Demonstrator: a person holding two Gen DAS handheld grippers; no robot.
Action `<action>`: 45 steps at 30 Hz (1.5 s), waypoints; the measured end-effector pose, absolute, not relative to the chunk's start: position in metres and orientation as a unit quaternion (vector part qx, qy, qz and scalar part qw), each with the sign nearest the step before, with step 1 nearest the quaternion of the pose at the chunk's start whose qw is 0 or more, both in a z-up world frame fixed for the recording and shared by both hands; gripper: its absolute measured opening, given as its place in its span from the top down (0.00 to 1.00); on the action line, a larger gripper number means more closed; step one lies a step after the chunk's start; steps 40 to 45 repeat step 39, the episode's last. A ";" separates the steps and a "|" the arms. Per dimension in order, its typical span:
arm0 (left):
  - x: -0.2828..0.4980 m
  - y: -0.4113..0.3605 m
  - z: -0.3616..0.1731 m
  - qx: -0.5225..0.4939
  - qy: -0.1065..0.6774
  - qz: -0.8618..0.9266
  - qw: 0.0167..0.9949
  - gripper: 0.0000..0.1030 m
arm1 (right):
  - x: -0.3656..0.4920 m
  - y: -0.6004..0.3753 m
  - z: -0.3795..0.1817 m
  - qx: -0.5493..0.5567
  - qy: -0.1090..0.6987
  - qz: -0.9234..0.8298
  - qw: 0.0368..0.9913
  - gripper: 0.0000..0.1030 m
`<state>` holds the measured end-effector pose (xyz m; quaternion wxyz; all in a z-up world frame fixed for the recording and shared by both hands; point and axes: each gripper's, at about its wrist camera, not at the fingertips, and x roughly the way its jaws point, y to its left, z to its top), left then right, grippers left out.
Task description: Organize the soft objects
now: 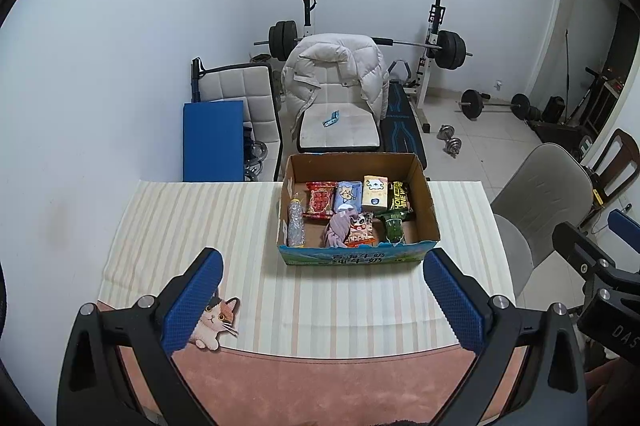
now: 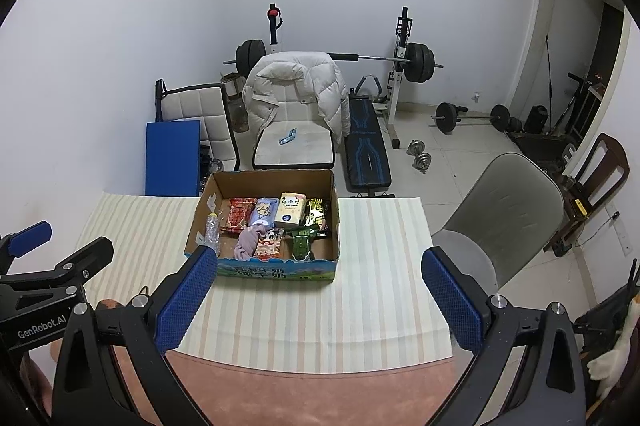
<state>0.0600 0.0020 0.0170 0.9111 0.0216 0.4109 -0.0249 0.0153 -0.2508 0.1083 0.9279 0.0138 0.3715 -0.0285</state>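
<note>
Cat sticker point(image 1: 216, 322) half behind left gripper's fingers point(image 1: 192, 302).

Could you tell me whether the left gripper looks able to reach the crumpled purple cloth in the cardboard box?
Probably yes: the left gripper is open and empty, the open-topped cardboard box is uncovered, and the crumpled purple cloth lies on top, near the front wall.

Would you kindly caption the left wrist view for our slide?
Open left tongs hover over striped cloth before a cardboard box of packets.
</note>
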 end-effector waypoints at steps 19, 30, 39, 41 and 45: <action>0.062 -0.002 0.020 0.020 0.409 -0.026 0.912 0.00 | 0.020 -0.250 0.111 0.009 0.367 -0.031 0.930 0.00; 0.061 -0.004 0.019 0.021 0.411 -0.025 0.911 0.00 | 0.019 -0.250 0.111 0.010 0.366 -0.034 0.930 0.00; 0.058 0.000 0.015 0.014 0.406 -0.022 0.913 0.00 | 0.016 -0.252 0.110 0.012 0.365 -0.035 0.930 0.00; 0.058 0.000 0.015 0.014 0.406 -0.022 0.913 0.00 | 0.016 -0.252 0.110 0.012 0.365 -0.035 0.930 0.00; 0.058 0.000 0.015 0.014 0.406 -0.022 0.913 0.00 | 0.016 -0.252 0.110 0.012 0.365 -0.035 0.930 0.00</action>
